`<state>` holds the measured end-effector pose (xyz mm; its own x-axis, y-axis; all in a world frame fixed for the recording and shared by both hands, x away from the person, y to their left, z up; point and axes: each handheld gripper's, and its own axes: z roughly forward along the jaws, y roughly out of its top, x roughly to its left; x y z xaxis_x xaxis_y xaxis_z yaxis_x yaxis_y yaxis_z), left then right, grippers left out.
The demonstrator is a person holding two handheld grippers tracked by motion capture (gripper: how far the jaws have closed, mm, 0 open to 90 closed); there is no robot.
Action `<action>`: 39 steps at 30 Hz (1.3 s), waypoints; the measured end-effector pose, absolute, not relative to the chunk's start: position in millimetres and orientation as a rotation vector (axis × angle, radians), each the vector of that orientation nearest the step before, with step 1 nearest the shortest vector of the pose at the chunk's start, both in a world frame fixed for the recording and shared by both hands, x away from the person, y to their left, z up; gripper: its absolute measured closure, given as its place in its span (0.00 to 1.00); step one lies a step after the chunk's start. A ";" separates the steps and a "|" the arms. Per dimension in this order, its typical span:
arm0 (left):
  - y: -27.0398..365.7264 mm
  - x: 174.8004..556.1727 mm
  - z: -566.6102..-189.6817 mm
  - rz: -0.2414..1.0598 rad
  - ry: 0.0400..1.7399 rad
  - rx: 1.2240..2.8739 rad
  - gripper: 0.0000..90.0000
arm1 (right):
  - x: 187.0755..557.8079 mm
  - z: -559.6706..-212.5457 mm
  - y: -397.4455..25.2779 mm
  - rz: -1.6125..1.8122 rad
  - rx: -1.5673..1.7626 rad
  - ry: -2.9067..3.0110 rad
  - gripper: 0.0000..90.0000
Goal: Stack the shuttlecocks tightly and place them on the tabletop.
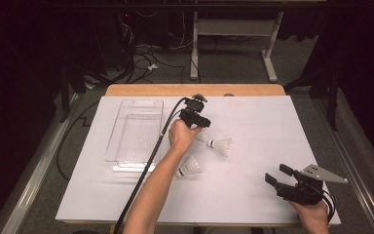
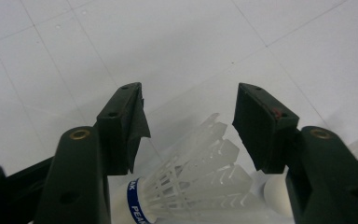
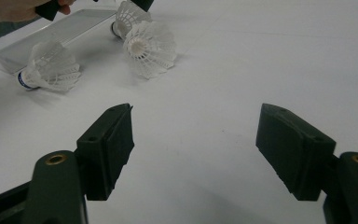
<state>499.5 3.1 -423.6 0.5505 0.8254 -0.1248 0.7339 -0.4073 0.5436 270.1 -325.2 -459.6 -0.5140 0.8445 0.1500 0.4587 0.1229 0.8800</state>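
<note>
Three white shuttlecocks lie on the white sheet near the table's middle. One (image 1: 222, 145) lies right of my left gripper (image 1: 195, 117), another (image 1: 190, 167) is nearer the front, and a third (image 1: 202, 136) sits just under that gripper. In the left gripper view the left gripper (image 2: 191, 109) is open, and a shuttlecock with a blue band (image 2: 191, 186) lies just below and between the jaws, untouched. My right gripper (image 1: 276, 173) rests open at the front right, well apart from them; the right gripper (image 3: 196, 140) holds nothing, and the shuttlecocks (image 3: 149, 44) lie farther off.
A clear plastic tray (image 1: 126, 156) stands on the left half of the sheet, beside the left forearm. The left gripper's cable (image 1: 146, 165) trails past the tray toward the front edge. Bare white sheet (image 1: 263, 122) spreads to the right and back.
</note>
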 end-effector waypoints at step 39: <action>24.6 471.2 -394.4 0.206 1.157 2.247 0.37 | 271.0 -460.1 -326.0 1.350 1.272 2.017 0.31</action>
<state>471.2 24.6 -394.4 0.6083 0.7832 -0.1286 0.6905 -0.4424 0.5723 271.0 -326.0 -460.1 -0.5069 0.8486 0.1518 0.4638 0.1200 0.8778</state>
